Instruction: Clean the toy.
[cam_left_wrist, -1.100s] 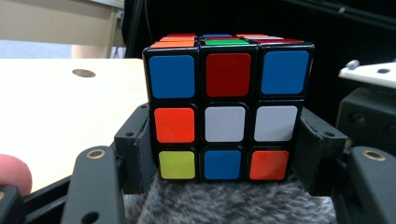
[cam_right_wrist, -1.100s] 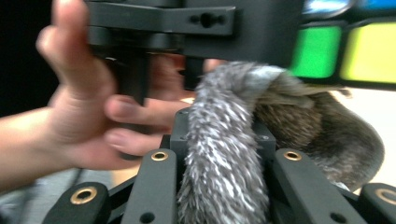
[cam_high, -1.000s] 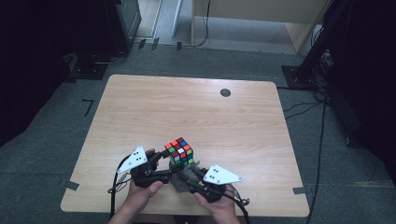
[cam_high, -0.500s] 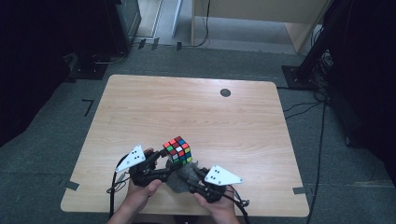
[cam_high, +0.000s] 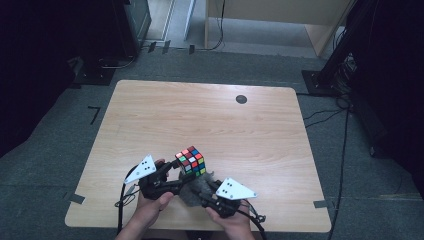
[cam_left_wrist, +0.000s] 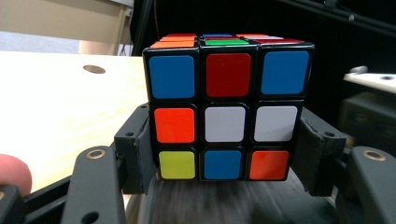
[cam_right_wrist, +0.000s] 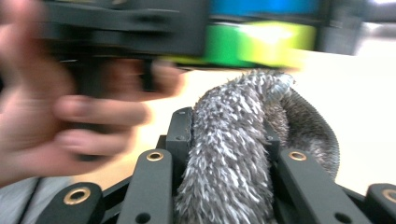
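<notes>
L gripper (cam_left_wrist: 224, 186) clamps cube (cam_left_wrist: 227, 109); R gripper (cam_right_wrist: 229, 135), jaws just easing, pinches cloth (cam_right_wrist: 233, 154) below cube; cloth may slip mid-wipe.

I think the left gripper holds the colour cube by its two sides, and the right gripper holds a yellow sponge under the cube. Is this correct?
Not fully. The left gripper does clamp the colour cube by its two sides, but the right gripper holds a grey fluffy cloth, not a yellow sponge. The right gripper view shows the cloth between its jaws, just beneath the cube; those jaws have just been opening slightly.
</notes>
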